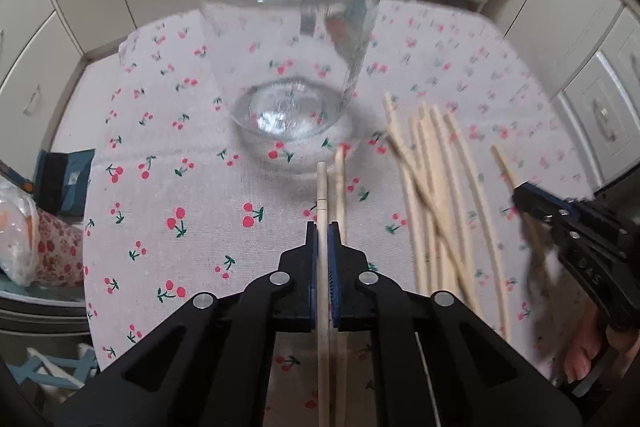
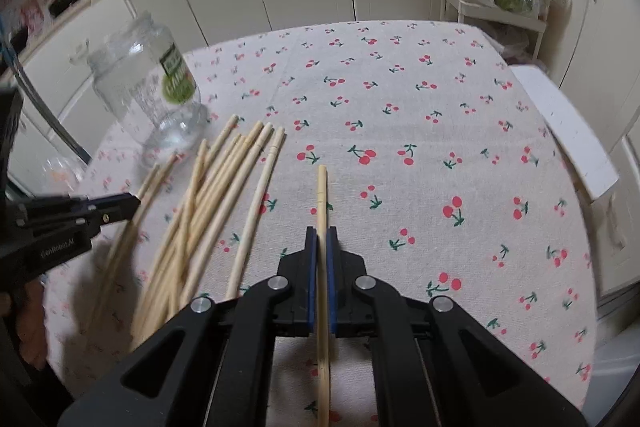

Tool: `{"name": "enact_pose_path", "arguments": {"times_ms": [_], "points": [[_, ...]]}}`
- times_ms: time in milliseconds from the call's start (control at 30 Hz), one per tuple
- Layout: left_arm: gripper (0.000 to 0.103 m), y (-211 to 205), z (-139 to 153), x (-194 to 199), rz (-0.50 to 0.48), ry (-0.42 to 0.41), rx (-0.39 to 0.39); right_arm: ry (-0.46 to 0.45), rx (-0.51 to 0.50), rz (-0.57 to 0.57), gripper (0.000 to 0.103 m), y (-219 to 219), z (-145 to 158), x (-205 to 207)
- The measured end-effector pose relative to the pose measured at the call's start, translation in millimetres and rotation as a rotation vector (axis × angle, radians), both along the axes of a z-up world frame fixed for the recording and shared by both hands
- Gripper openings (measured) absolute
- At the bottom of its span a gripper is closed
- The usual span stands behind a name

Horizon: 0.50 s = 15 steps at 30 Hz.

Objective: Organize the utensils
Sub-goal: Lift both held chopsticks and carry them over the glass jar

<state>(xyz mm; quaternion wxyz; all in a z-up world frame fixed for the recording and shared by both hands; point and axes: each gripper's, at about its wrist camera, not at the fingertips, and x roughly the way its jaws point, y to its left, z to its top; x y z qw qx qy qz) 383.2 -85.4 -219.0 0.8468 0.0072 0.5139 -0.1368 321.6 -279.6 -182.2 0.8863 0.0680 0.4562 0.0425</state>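
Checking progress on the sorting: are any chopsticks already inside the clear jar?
No: in the right wrist view the jar stands empty, and the loose chopsticks lie on the tablecloth beside it.

The right gripper [image 2: 321,233] pinches one chopstick [image 2: 321,195] above the cherry-print tablecloth [image 2: 420,131], a loose pile of chopsticks [image 2: 208,195] lies to its left beside a clear jar [image 2: 148,87], and the left gripper [image 2: 134,203] reaches in at the pile's edge.

Tabletop [image 2: 420,115] under cherry-print cloth [image 2: 400,187], bearing 1 clear jar [image 2: 152,95] upright at left and loose wooden chopsticks [image 2: 208,195] heaped just beside it.
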Motion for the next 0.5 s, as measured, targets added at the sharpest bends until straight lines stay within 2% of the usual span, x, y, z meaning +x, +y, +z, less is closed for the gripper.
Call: {"name": "enact_pose_path", "arguments": {"times_ms": [100, 200, 300, 367, 500], "points": [[0.005, 10.7, 16.1, -10.0, 0.011, -0.065, -0.088, -0.059, 0.062, 0.002, 0.005, -1.4, 11.2, -4.4], [0.005, 22.0, 40.0, -21.6, 0.014, -0.167, -0.162, -0.125, 0.114, 0.003, 0.005, -0.2, 23.1, -10.4], [0.005, 37.9, 67.8, -29.2, 0.024, -0.283, -0.242, -0.154, 0.143, -0.005, 0.005, 0.2, 28.7, -13.0], [0.005, 48.5, 87.0, -29.7, 0.043, -0.361, -0.294, -0.199, 0.192, -0.014, 0.005, 0.6, 38.1, -15.7], [0.005, 61.9, 118.6, -19.0, 0.090, -0.489, -0.373, -0.257, 0.220, -0.013, 0.005, 4.1, 51.8, -21.3]]}}
